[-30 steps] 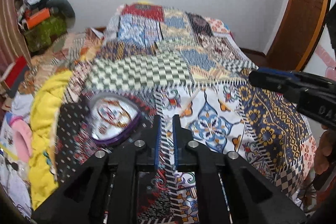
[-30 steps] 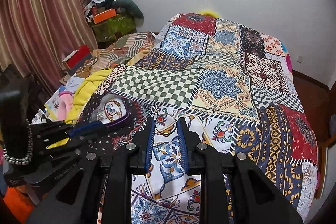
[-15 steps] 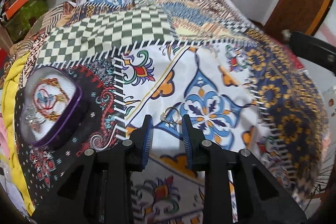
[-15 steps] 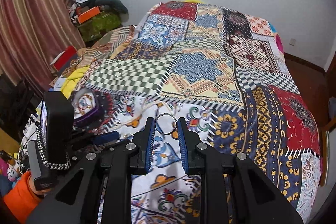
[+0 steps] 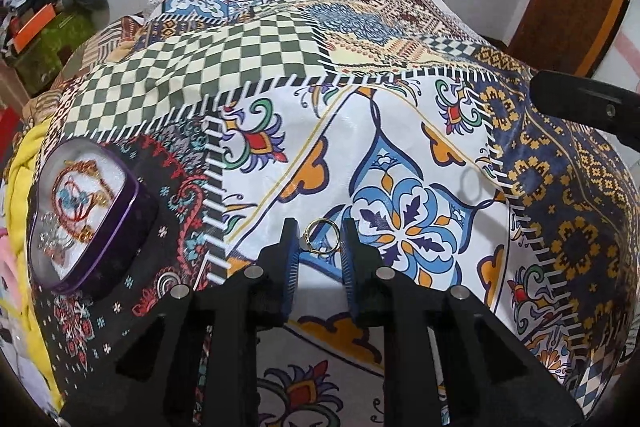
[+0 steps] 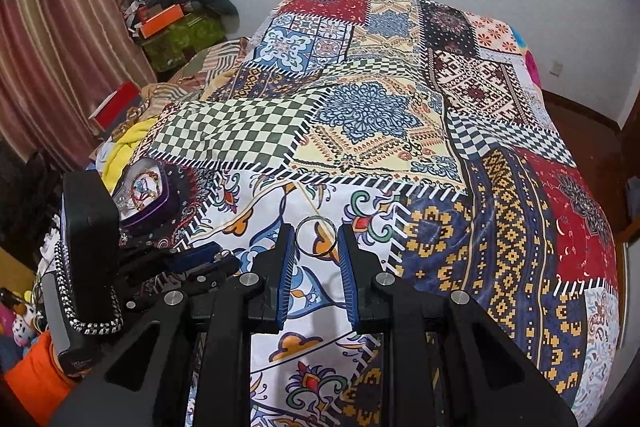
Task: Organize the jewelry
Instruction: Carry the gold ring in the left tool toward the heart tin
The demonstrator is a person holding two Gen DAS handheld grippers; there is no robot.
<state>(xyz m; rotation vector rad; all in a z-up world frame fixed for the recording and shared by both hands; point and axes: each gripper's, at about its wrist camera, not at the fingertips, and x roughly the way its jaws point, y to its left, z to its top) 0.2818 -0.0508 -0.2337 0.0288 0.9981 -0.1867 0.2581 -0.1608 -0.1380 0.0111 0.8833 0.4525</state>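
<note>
Closing in on the rings: half a second back the left claw (image 5: 319,253) sat higher and further off, jaws narrower; now it is low over the bedspread (image 5: 400,131) with a gold ring (image 5: 320,235) framed between its open fingertips, not yet pinched. Right claw (image 6: 316,251) has likewise dropped and spread, and a silver ring (image 6: 316,235) lies flat on the cloth between its open jaws, untouched as far as the right wrist view shows. Both claws hold nothing. Judgement: each hand is lined up for a pickup, and closing is the likely next move.

Purple tin (image 5: 86,211) sits open at the left edge of the bedspread, well apart from both rings, already holding several pieces too small to tell apart. Another small ring (image 5: 167,281) lies on the dark patch just beside the tin.

Obstacles: the two claws work near each other, the left one showing in the right wrist view. Rings are thin and flat on soft cloth, so a pinch could snag fabric or slip off.
</note>
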